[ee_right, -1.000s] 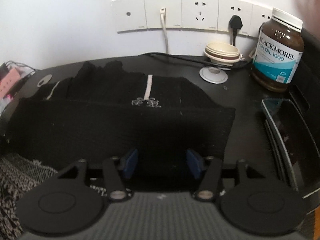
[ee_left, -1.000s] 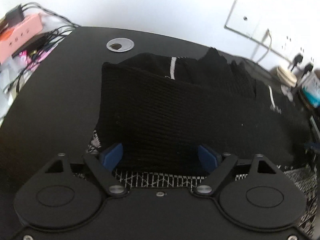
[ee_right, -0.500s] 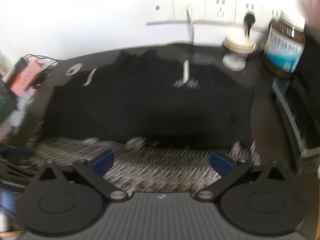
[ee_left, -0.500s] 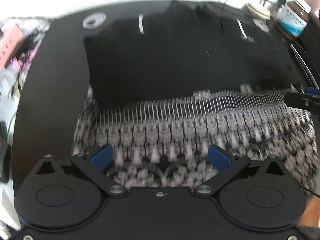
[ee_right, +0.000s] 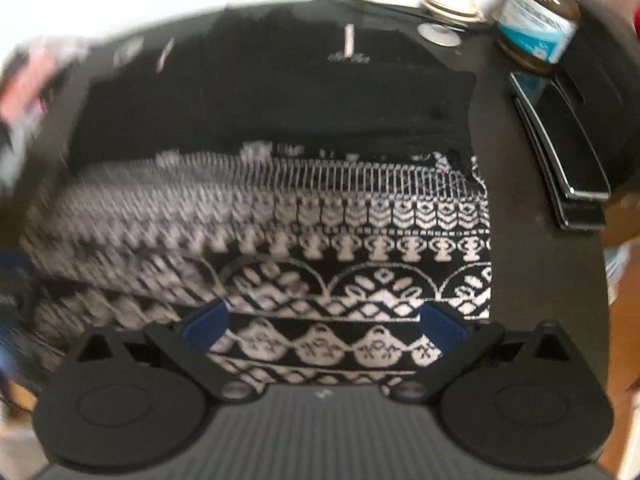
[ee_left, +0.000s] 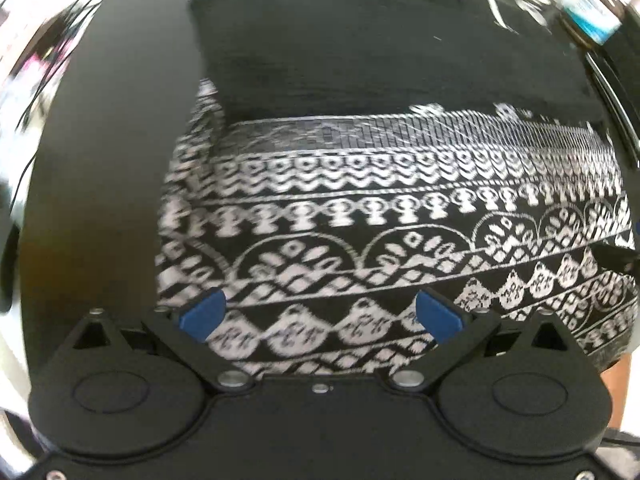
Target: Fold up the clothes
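Pulled back and spread wide since a second earlier, left gripper [ee_left: 318, 314] and right gripper [ee_right: 322, 324], both empty above the near patterned hem. Beyond, lay flat on the black desk [ee_left: 104, 128]: the black-and-white patterned garment [ee_left: 360, 216], its plain black upper part [ee_left: 360, 60] folded down over it; supplement bottle [ee_right: 538, 24] at the far right. Probably between folds; next, needed a fresh grip on the near hem corners.
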`<state>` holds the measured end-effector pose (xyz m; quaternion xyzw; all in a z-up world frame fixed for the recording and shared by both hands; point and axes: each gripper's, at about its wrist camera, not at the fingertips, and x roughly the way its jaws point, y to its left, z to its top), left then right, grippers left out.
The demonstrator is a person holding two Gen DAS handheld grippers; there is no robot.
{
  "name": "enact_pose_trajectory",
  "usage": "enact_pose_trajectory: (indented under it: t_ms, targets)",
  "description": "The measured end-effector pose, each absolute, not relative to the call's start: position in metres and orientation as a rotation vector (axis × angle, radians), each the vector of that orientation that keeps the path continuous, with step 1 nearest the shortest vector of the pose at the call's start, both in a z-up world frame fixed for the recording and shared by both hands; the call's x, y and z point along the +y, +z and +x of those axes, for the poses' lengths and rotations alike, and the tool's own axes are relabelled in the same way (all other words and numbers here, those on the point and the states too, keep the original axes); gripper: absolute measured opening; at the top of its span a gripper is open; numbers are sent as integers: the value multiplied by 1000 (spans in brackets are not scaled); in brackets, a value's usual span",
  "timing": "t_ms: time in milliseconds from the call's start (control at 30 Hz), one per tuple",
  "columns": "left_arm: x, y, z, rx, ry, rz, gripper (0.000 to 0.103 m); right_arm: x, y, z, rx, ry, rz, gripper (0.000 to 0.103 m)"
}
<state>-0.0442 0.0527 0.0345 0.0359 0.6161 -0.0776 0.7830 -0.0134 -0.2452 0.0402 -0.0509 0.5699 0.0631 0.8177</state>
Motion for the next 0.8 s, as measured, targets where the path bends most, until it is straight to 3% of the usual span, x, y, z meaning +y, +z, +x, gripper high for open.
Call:
enact_pose_trajectory:
  t_ms: [167, 800]
  targets:
    - [37, 23, -52, 1306, -177, 179, 103, -239, 3, -23, 1278, 103, -127, 102]
    - [52, 30, -63, 1274, -199, 176, 103, -222, -2, -17, 1216, 100, -93, 102]
